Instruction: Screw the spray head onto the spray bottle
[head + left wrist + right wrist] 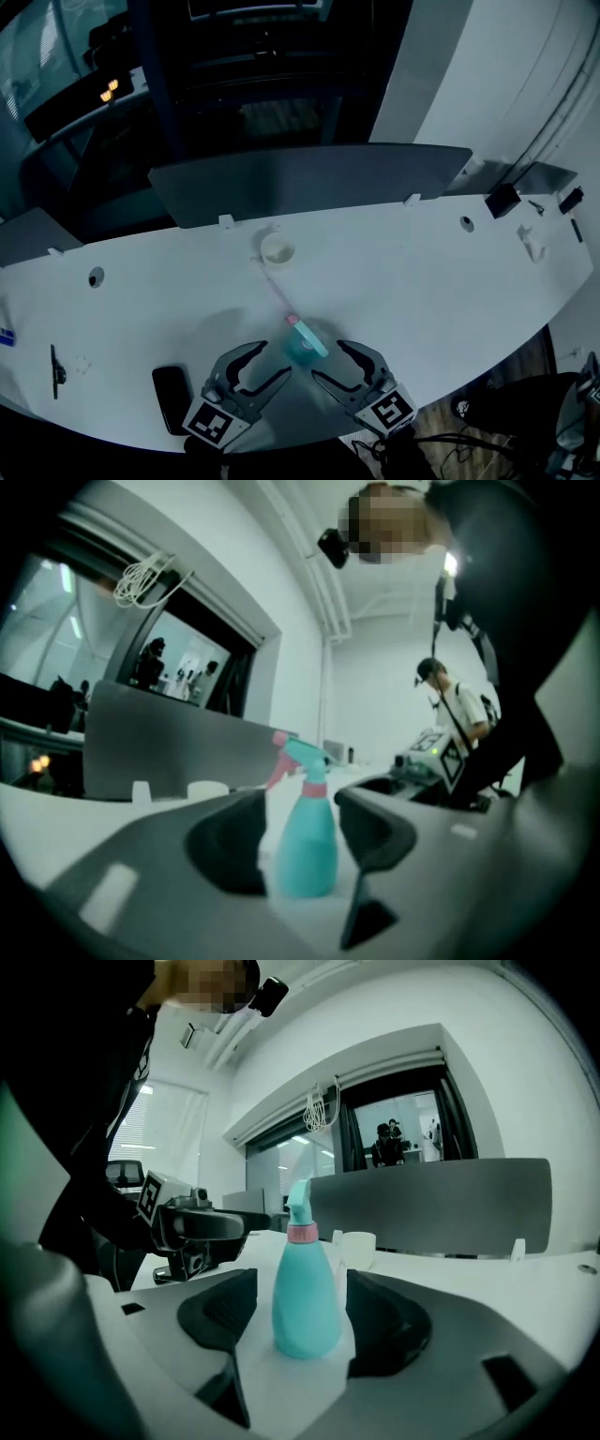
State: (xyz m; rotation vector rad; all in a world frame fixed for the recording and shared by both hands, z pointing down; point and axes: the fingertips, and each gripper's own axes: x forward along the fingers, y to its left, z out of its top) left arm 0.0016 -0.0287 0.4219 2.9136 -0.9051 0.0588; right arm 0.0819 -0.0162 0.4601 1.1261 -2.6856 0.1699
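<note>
The left hand-held gripper (277, 359) is standing with its jaws wide apart and gripping nothing, and the right hand-held gripper (327, 360) is doing the same. Both are pointing inward at the spray bottle (305, 342), which is standing upright on the white counter (422, 281) between them, framed by each pair of jaws but pressed by neither. The bottle is showing a rounded teal body narrowing to a pink collar (302, 1234). The spray head (302, 754) is sitting on top, teal with a pink trigger. Farther back, a white cup (277, 249) is resting near a grey partition (309, 178).
</note>
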